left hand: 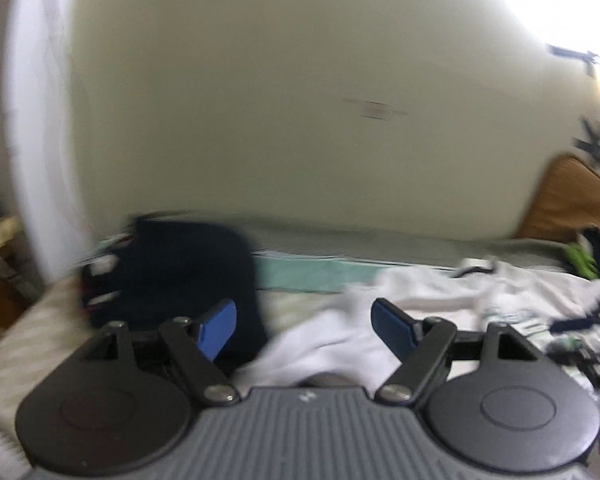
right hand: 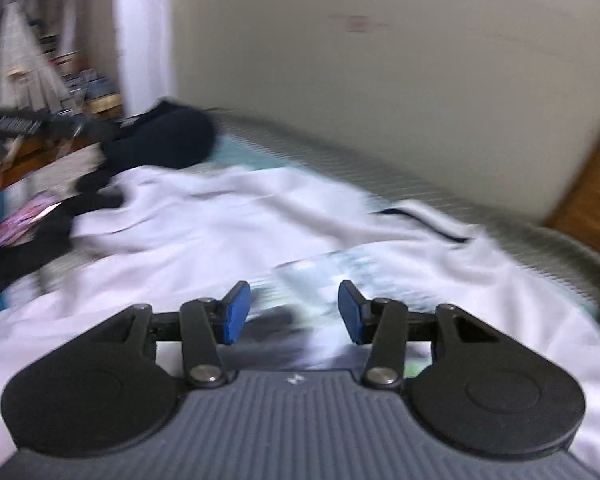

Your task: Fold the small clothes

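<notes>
Both views are motion-blurred. A white shirt (right hand: pixel 220 216) with a pale printed graphic (right hand: pixel 340 268) and a dark collar stripe lies spread on the bed. My right gripper (right hand: pixel 294 310) hovers over the print, open, with nothing between its blue pads (right hand: pixel 234 312). In the left wrist view the same white shirt (left hand: pixel 420 292) lies crumpled to the right, and a folded dark navy garment (left hand: pixel 180 272) sits to the left. My left gripper (left hand: pixel 304 328) is open wide above the shirt's near edge and holds nothing. The navy garment (right hand: pixel 172 140) also shows at the far left of the bed.
The bed has a striped grey-and-teal cover (left hand: pixel 308 272) against a cream wall (left hand: pixel 300 100). A brown pillow (left hand: pixel 572 200) and a green item (left hand: pixel 580 260) lie at the right end. A white curtain (right hand: pixel 144 32) and a cluttered shelf (right hand: pixel 80 80) stand to the left.
</notes>
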Tool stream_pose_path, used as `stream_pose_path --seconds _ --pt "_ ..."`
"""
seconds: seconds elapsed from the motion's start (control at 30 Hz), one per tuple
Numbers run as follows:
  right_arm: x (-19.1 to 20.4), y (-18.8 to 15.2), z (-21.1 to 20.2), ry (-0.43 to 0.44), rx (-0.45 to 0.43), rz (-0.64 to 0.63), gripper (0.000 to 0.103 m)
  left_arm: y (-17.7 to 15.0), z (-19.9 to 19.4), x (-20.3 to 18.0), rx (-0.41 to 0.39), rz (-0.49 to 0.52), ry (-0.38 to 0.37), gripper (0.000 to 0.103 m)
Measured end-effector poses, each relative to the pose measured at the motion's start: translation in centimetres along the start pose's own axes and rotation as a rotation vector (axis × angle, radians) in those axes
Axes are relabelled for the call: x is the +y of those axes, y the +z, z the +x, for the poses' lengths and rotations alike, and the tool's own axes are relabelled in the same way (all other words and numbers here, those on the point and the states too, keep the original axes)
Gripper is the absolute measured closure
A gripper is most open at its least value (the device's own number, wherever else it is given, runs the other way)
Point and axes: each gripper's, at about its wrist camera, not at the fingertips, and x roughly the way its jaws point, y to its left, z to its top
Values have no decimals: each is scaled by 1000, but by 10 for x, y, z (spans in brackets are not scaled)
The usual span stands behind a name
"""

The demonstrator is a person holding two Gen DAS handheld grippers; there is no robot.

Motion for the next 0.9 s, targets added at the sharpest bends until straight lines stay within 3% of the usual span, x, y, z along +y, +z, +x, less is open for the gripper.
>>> stream_pose_path --seconds 0.27,0.53,0.63,0.73,0.77,0.83,0.9 --pt "71 21 11 175 -29 -131 52 -22 -92 66 -44 -130 144 26" --pt "151 33 32 332 -34 -296 51 -48 -157 94 -86 -135 224 25" --pt "184 33 44 361 -7 -441 49 -54 -173 107 -108 -158 240 25" --pt "206 32 65 330 37 -571 48 -62 -184 123 -120 -189 249 25" --pt "208 34 73 330 58 -566 47 -64 -186 127 -120 -201 251 25" --pt "207 42 92 345 111 -489 35 -70 -188 131 -117 -220 248 25" --pt "206 45 112 331 156 -429 38 -74 -185 134 -110 -230 247 25"
